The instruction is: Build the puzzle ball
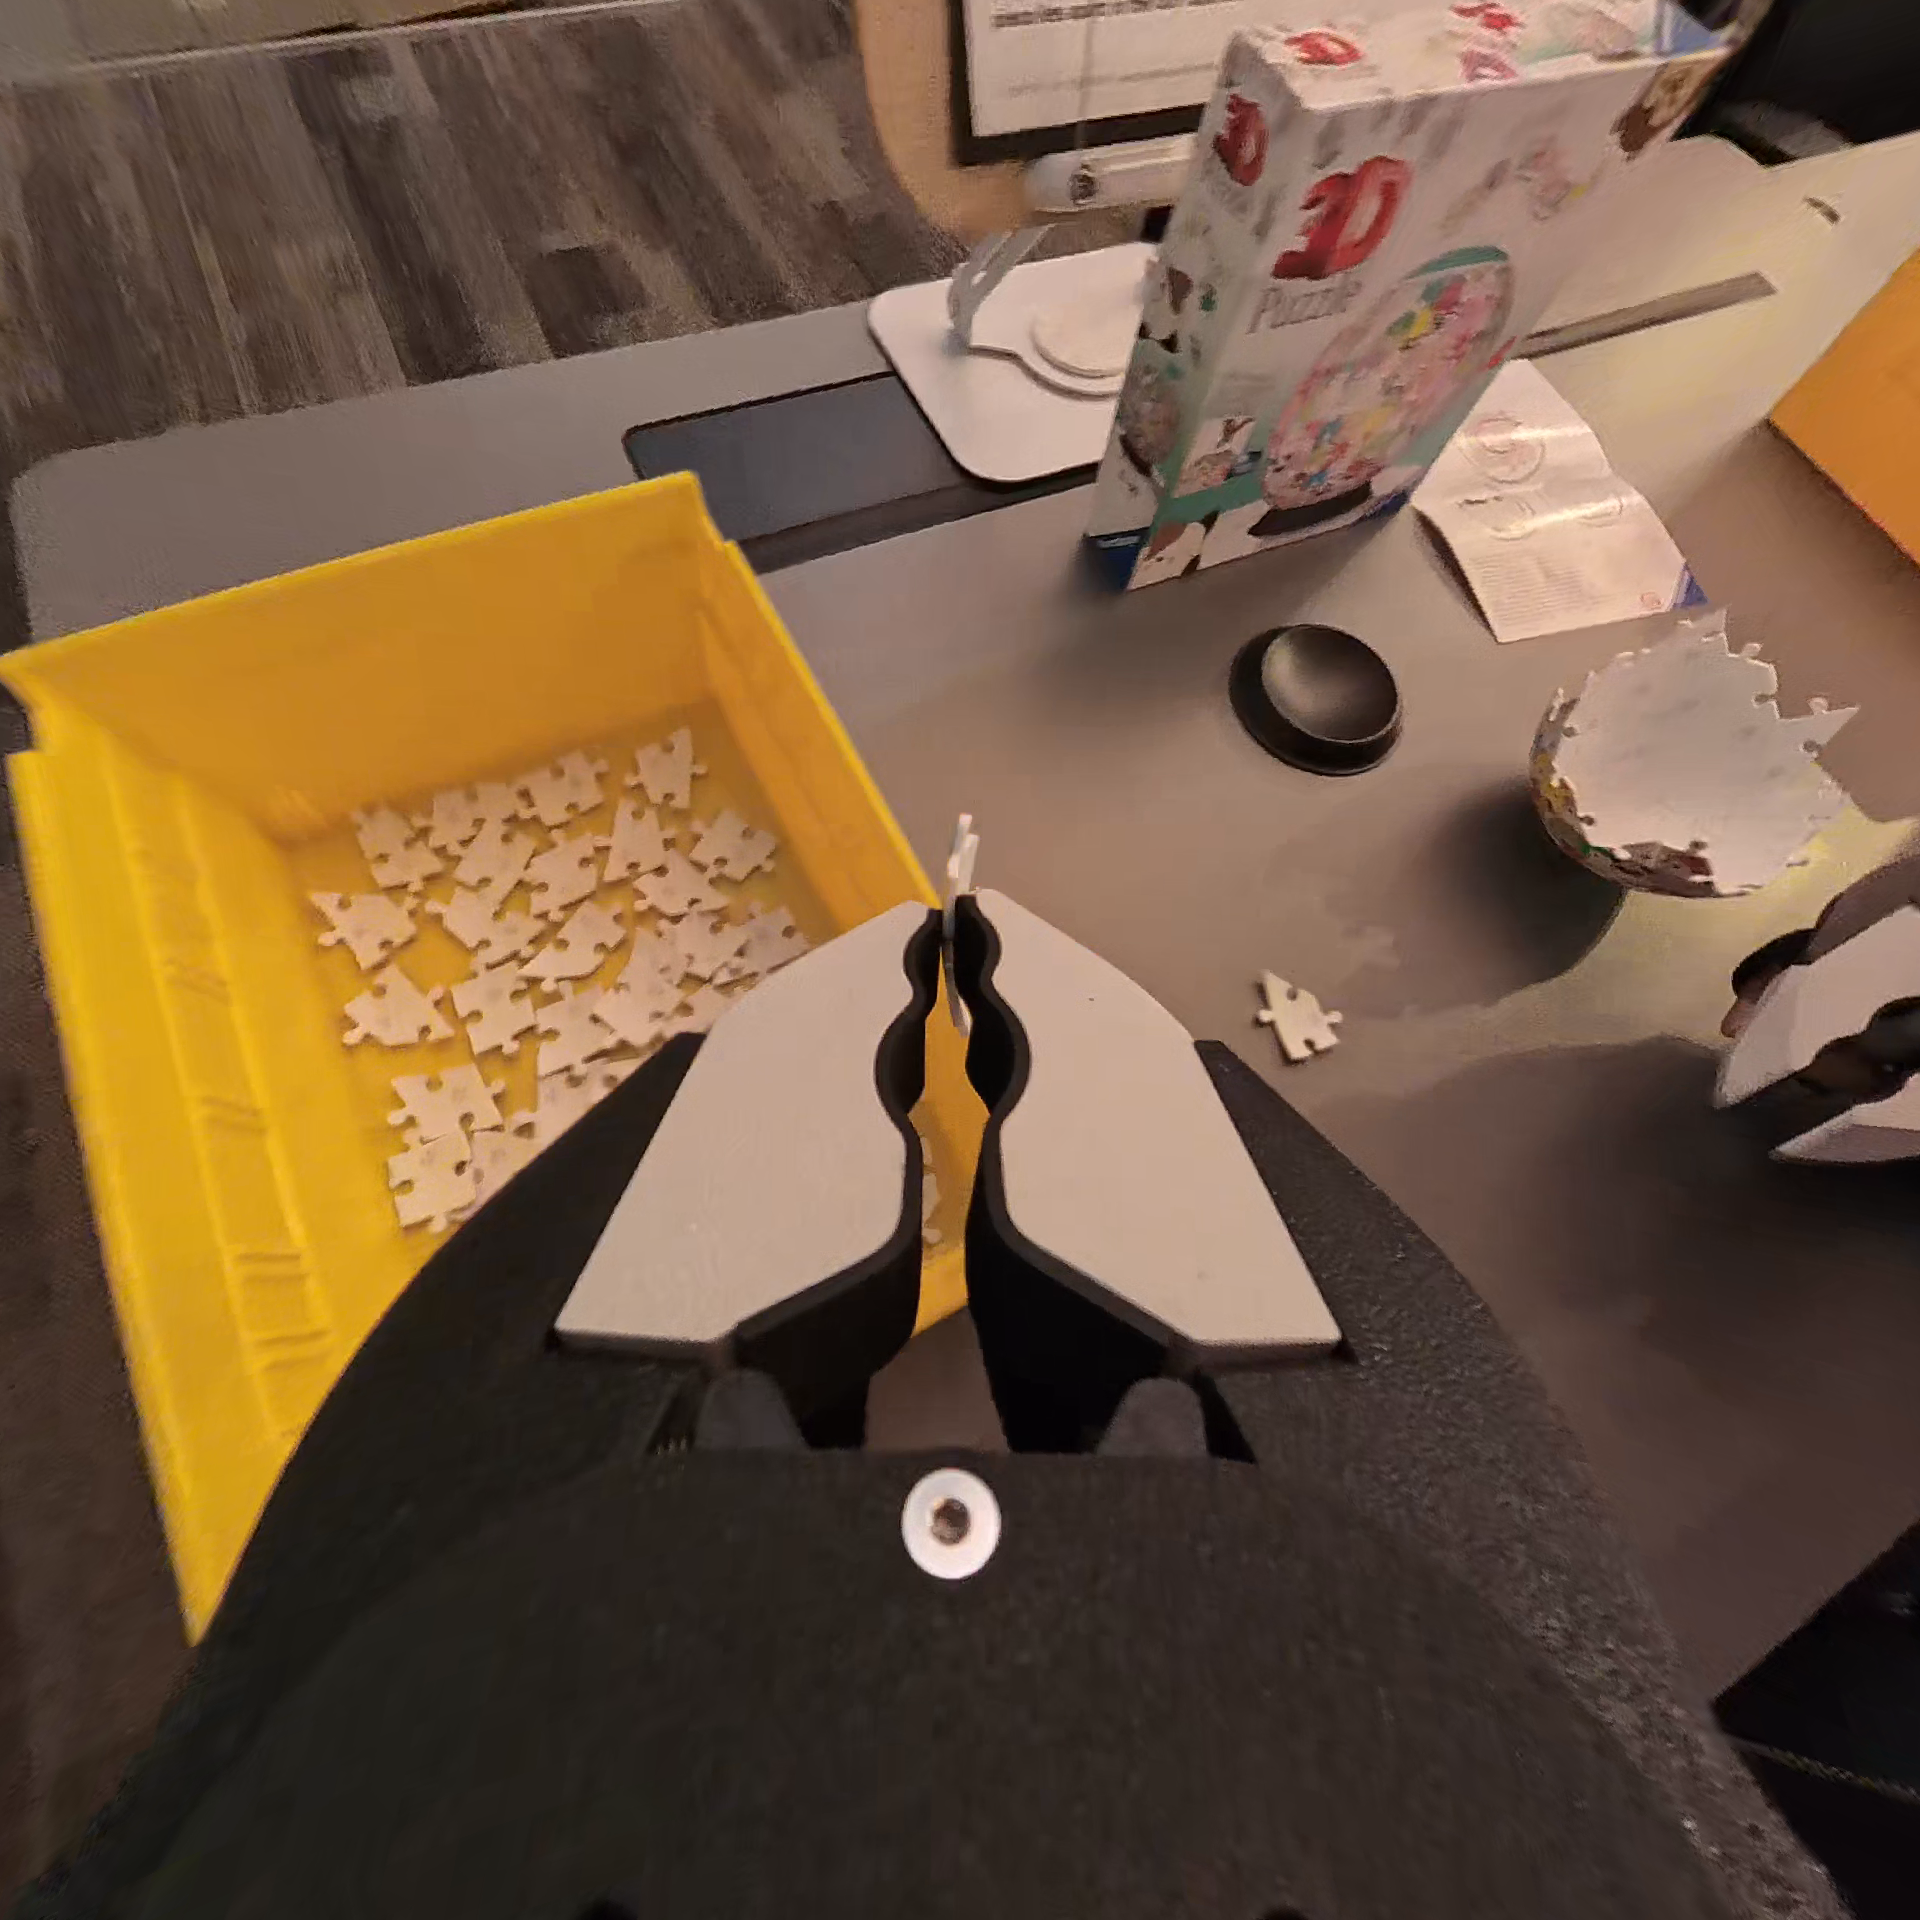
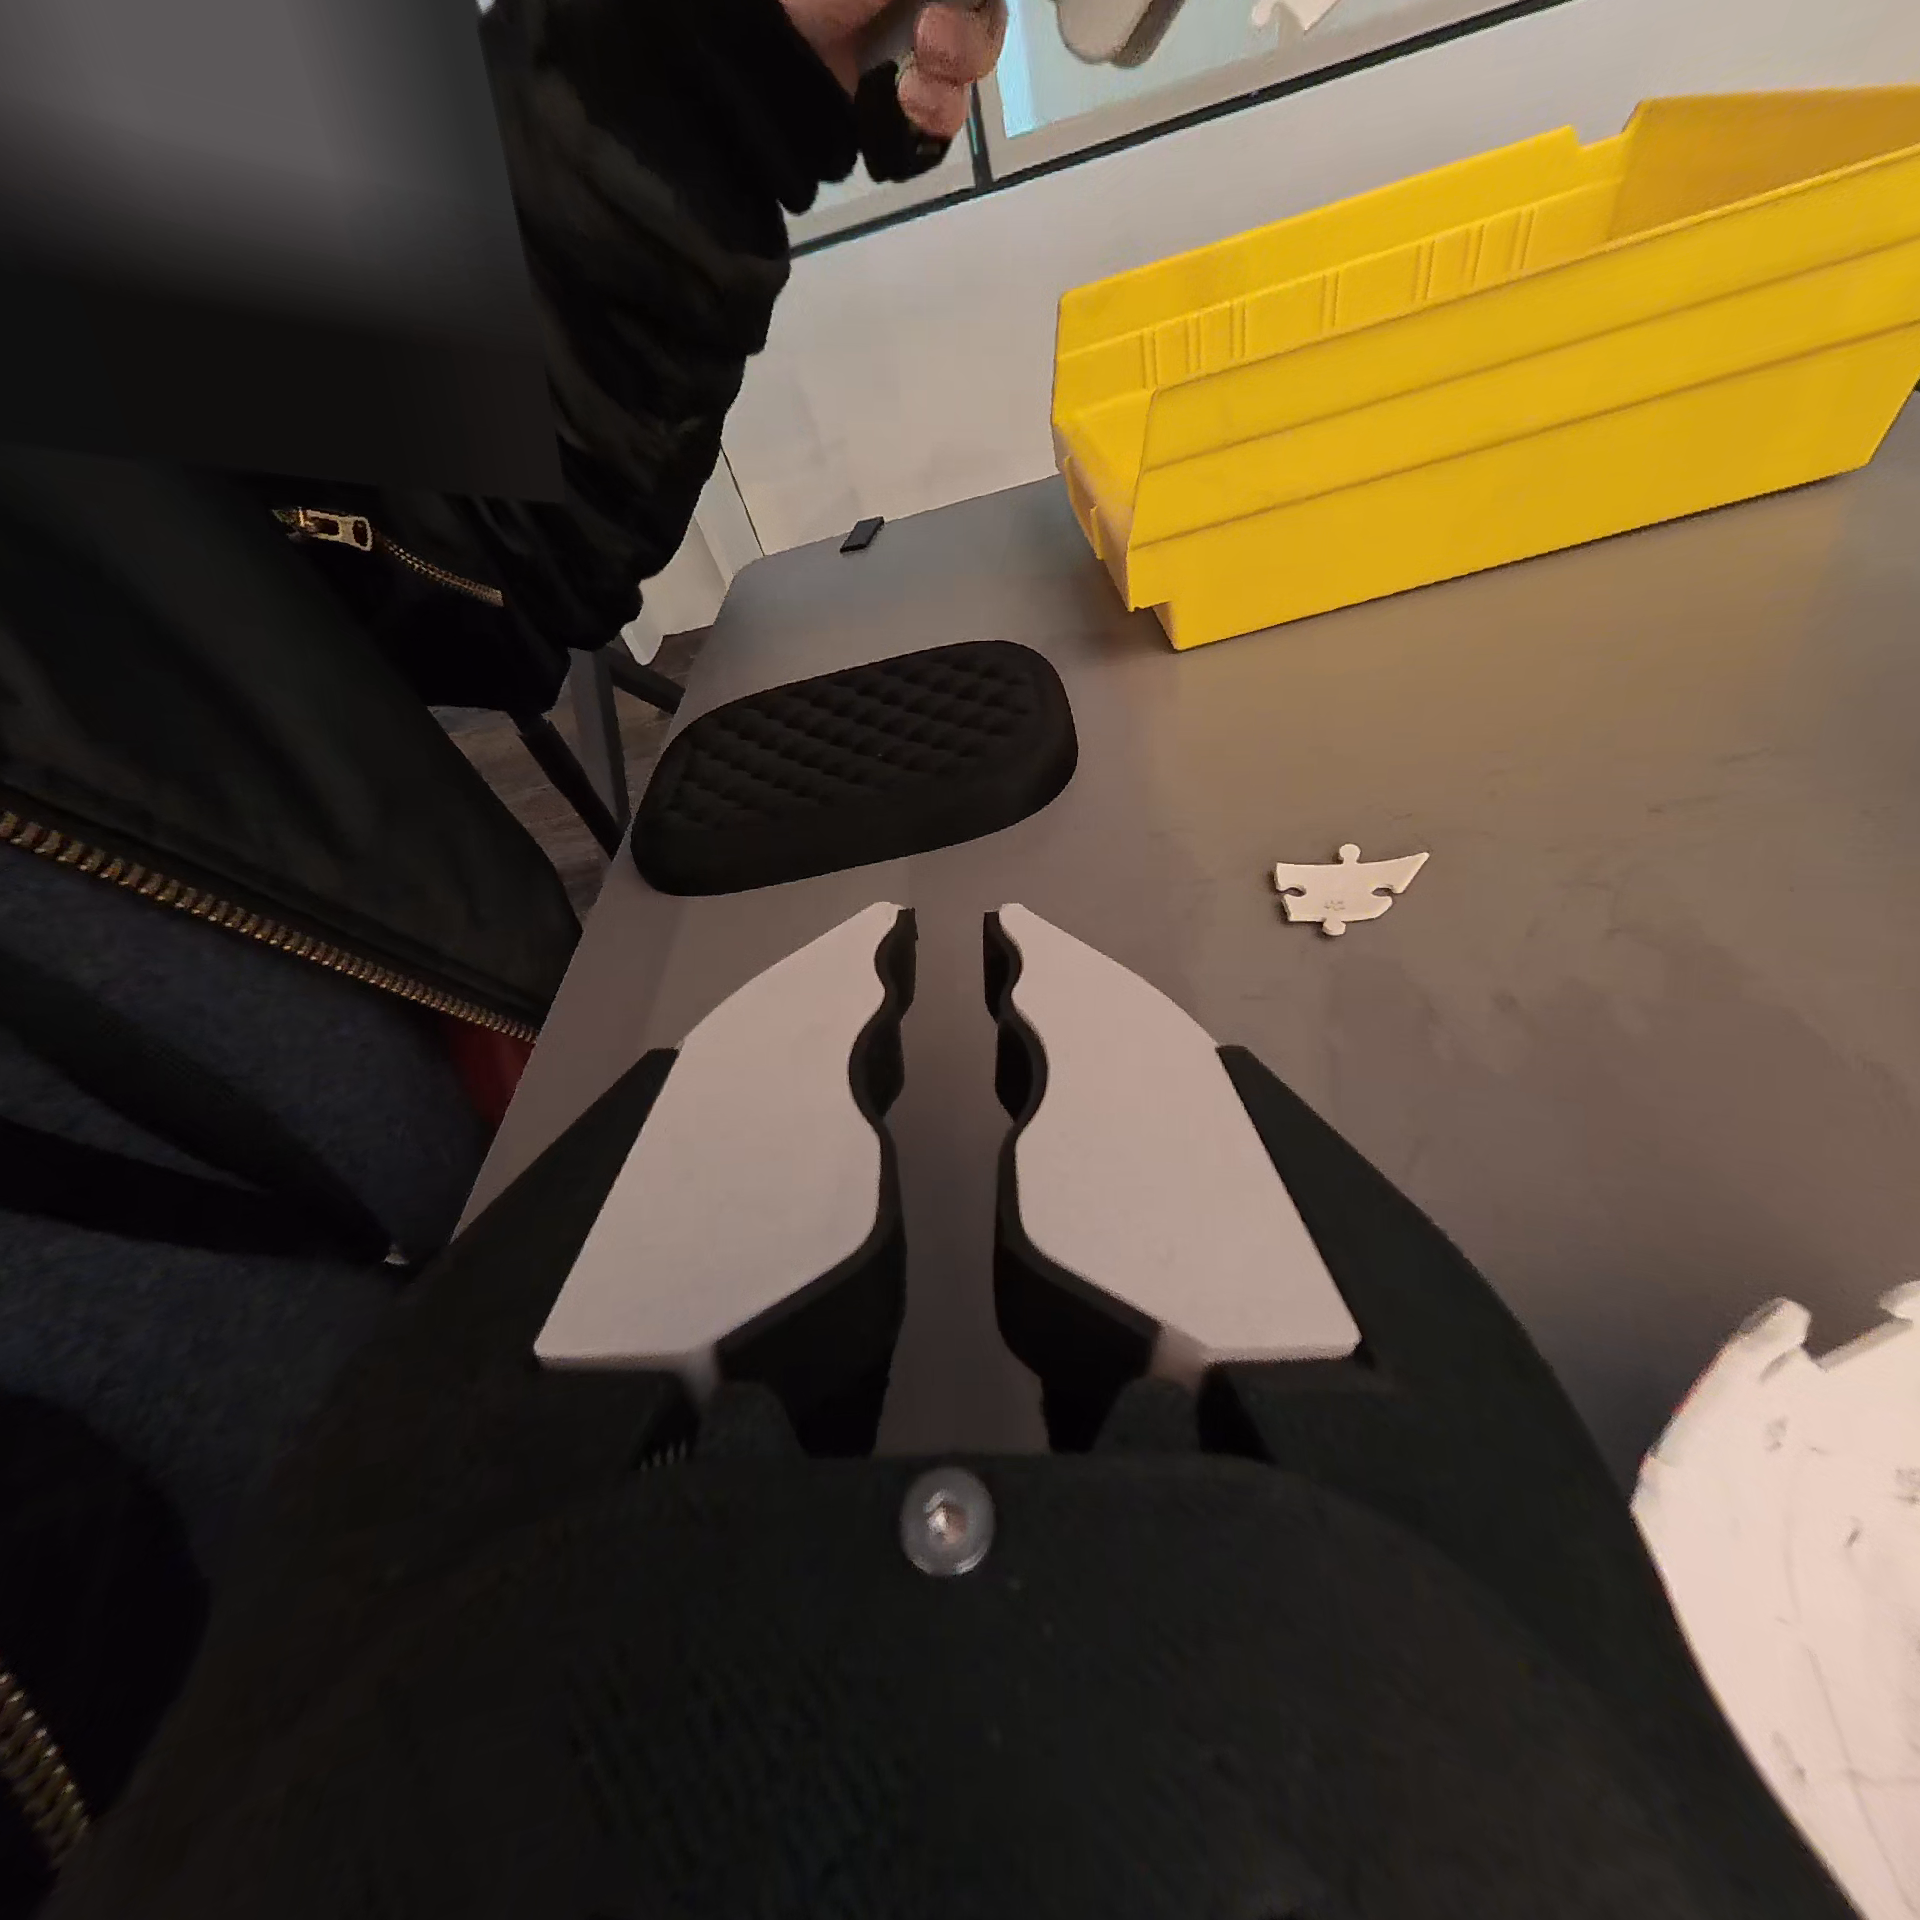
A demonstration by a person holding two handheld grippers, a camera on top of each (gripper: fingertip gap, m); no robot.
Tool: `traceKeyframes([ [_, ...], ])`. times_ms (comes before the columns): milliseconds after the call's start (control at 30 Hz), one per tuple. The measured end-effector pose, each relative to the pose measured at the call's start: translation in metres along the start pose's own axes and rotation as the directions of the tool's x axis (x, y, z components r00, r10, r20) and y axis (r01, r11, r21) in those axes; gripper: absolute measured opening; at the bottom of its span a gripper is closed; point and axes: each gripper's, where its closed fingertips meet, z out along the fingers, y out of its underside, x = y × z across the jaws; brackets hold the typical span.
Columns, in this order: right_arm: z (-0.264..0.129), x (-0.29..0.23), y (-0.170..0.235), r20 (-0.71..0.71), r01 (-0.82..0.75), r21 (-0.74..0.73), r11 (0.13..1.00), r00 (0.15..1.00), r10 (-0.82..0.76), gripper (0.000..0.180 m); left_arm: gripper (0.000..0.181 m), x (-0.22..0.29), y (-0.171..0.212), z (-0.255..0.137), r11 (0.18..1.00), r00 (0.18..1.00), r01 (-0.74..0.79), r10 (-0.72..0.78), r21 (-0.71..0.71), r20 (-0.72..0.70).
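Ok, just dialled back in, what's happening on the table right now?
The left gripper is shut on a puzzle piece held edge-up beside the yellow bin of loose pieces. The right gripper is open and empty. The half-built ball shell sits nearby, and one stray piece lies on the table.

Left claw (image 1: 954,914) pinched closed (tips touching), right claw (image 2: 951,920) slightly parted.

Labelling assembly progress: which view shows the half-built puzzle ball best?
Left wrist view. The half-built puzzle ball sits whole at the right on the table, white inside and jagged rim visible. The right wrist view catches only a blurred white fragment at its lower right edge.
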Motion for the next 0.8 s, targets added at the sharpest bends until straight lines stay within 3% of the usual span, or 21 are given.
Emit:
traceKeyframes([
  [133,-0.002,-0.004,0.000,-0.003,0.021,0.003,1.000,1.000,-0.021,0.013,0.002,0.055,-0.016,0.017,0.968,0.938,0.243,-0.219,0.058,-0.268],
  [200,-0.002,-0.007,-0.003,0.001,0.039,0.009,0.999,0.999,-0.039,0.013,0.002,0.090,-0.010,0.045,0.954,0.905,0.298,-0.269,0.041,-0.329],
  [300,-0.004,-0.013,-0.009,0.006,0.069,0.029,0.997,0.998,-0.069,0.013,0.002,0.108,0.009,0.100,0.954,0.932,0.299,-0.288,0.015,-0.219],
  [467,-0.007,-0.019,-0.008,0.002,0.093,0.023,0.995,0.996,-0.093,0.013,0.002,0.096,0.022,0.161,0.843,0.833,0.538,-0.528,0.017,-0.166],
  [600,-0.008,-0.021,-0.004,-0.007,0.121,-0.015,0.993,0.993,-0.121,0.013,0.002,0.085,0.038,0.186,0.784,0.779,0.619,-0.619,-0.035,-0.094],
  [800,-0.008,-0.028,-0.004,0.008,0.137,-0.023,0.990,0.990,-0.137,0.013,0.002,0.075,0.056,0.200,0.765,0.765,0.643,-0.642,-0.035,0.044],
])
